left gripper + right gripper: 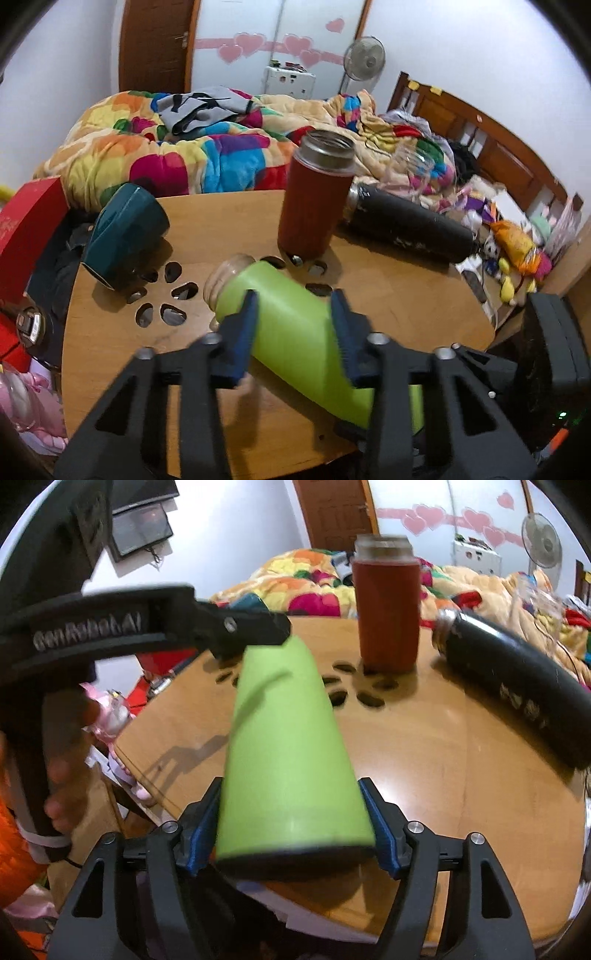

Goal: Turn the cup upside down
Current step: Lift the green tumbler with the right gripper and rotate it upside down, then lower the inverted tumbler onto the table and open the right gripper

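A lime-green cup (295, 332) lies tilted above the round wooden table (406, 295), its open mouth pointing far-left. My left gripper (295, 325) is shut on its middle, blue pads on both sides. My right gripper (293, 827) is shut on its base end (291, 775). The left gripper also shows in the right wrist view (258, 631), holding the cup's far end.
A red flask (317, 199) stands upright mid-table, also seen in the right wrist view (386, 609). A black bottle (410, 225) lies on its side at the right. A dark teal cup (125, 232) lies tipped at the left. A bed with a colourful blanket (184, 155) is behind.
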